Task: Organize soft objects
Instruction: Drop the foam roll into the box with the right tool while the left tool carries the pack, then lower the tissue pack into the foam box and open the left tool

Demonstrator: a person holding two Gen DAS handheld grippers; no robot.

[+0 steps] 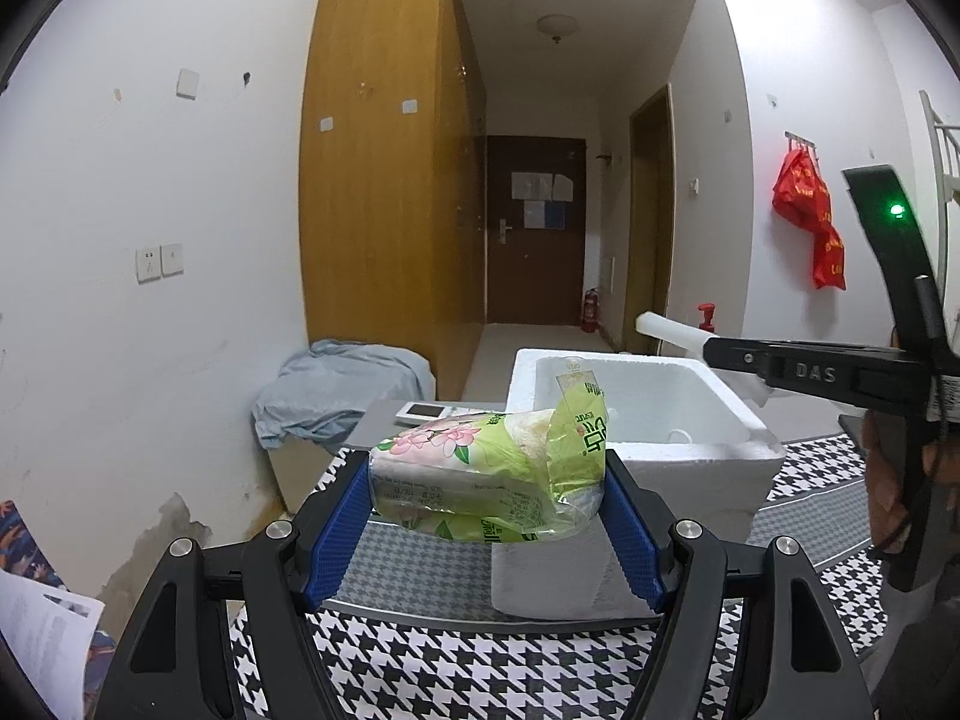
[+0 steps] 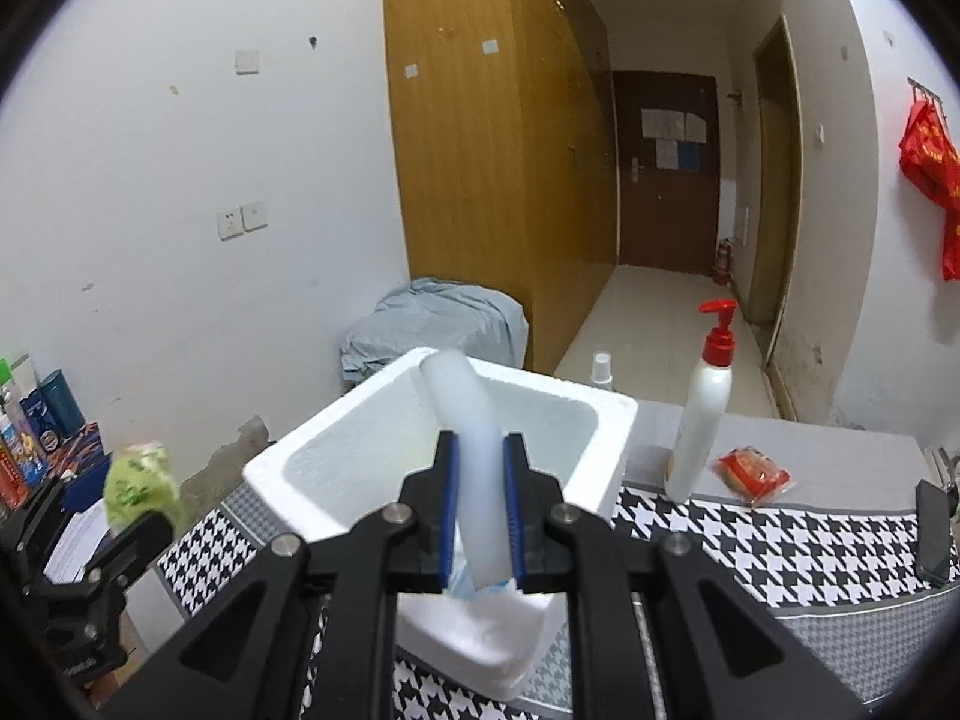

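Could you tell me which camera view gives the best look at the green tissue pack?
The left wrist view: the green tissue pack fills the centre, clamped between the left claw's blue pads, print readable. The right wrist view shows it only as a small blurred green shape at the left edge.

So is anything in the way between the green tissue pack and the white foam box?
Nothing visible blocks it. The left gripper holds the green tissue pack just in front of the open white foam box. The right gripper holds a white tube above that box, so the two could crowd each other.
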